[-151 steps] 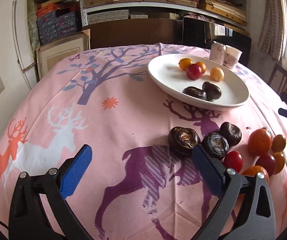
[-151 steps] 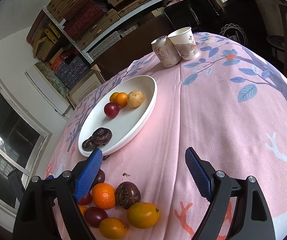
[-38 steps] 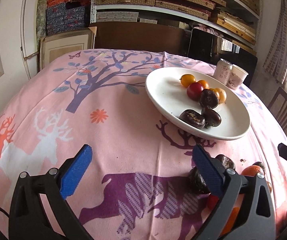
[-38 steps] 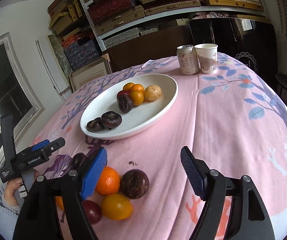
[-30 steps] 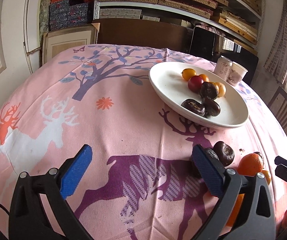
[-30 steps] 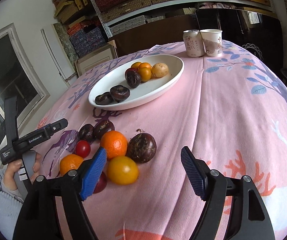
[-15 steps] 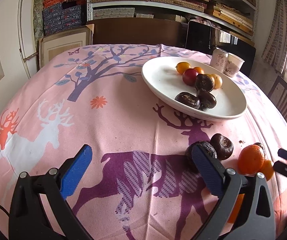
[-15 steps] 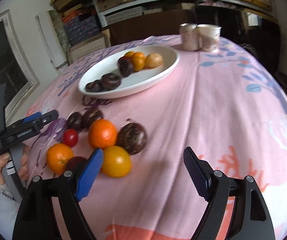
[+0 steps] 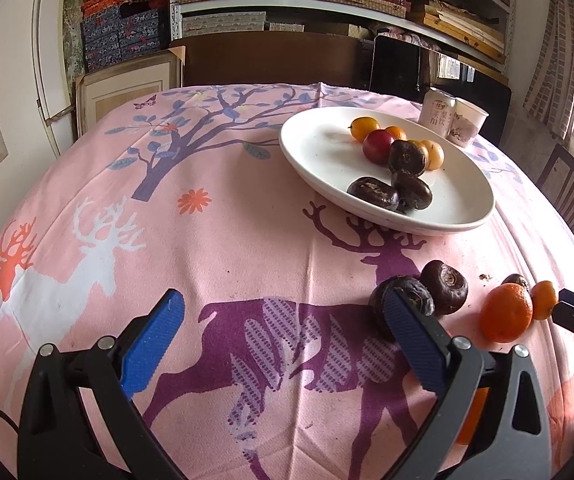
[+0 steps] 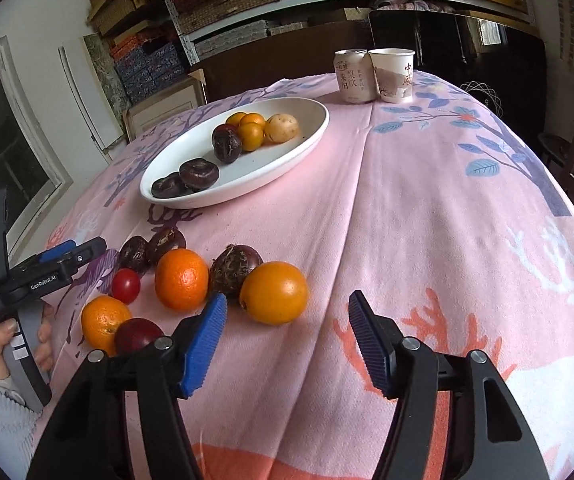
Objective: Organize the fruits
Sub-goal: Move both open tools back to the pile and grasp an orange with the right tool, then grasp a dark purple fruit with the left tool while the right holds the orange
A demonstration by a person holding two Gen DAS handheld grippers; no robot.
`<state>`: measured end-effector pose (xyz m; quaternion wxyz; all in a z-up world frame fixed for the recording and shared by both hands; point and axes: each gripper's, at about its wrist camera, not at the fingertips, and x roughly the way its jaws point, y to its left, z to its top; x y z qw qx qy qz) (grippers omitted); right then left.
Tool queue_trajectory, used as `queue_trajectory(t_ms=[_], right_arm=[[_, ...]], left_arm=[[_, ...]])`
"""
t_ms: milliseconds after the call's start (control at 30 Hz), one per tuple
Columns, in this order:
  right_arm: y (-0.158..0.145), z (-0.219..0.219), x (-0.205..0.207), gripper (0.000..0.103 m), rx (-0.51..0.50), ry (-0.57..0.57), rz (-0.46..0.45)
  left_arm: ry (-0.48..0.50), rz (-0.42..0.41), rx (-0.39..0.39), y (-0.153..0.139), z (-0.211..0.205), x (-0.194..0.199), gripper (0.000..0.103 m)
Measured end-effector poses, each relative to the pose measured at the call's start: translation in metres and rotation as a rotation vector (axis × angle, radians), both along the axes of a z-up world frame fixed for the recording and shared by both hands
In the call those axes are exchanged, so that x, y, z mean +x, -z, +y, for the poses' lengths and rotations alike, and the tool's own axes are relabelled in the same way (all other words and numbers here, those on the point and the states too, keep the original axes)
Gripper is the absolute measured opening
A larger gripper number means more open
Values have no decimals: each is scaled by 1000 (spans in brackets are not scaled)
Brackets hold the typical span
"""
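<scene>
A: How far along is the sorting looking?

B: Partway, I'd judge. The white plate [image 10: 311,136] is holding seven pieces: three dark water chestnuts [image 10: 199,174], a red one, small orange ones and a pale potato-like one [image 10: 282,128].

A: And what is waiting off the plate?

B: A cluster is lying on the tablecloth [image 10: 427,200] near the plate's close rim: the big orange [image 10: 273,293], a second orange [image 10: 182,279], a dark chestnut [image 10: 234,268] touching both, a cherry tomato [image 10: 126,285] and more beyond.

A: Are the tools gripping anything?

B: No. The right gripper [image 10: 287,338] is hanging wide open and empty just short of the big orange. The left gripper [image 9: 283,340] is also gaping, holding nothing, farther from the plate than two loose chestnuts [image 9: 445,288].
</scene>
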<state>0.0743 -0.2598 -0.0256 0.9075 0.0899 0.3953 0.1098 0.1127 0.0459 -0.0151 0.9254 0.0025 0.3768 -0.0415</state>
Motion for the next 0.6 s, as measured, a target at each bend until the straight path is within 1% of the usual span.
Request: queue_trajectory(t_ms=[267,367,433,467,533,600], right_arm=[[7,17,8,64,-32,-52,49],[8,20,13,57,-37,-58,56],[9,19,16,40,-49,-57,58],[9,18,18,38,-51,-57,53],[8,13,19,38,-35,-58,48],[4,6,16,38,-16,-40,21]], left_arm=[[5,22,12,4,-2,3,98],[9,25,14,4,-2,3,98],[12,30,18,5,-3,3,98],[14,31,20,5,-4,3,98],[17,33,24,6,-5,3,98],[28,36,28,6,-7,3,98]])
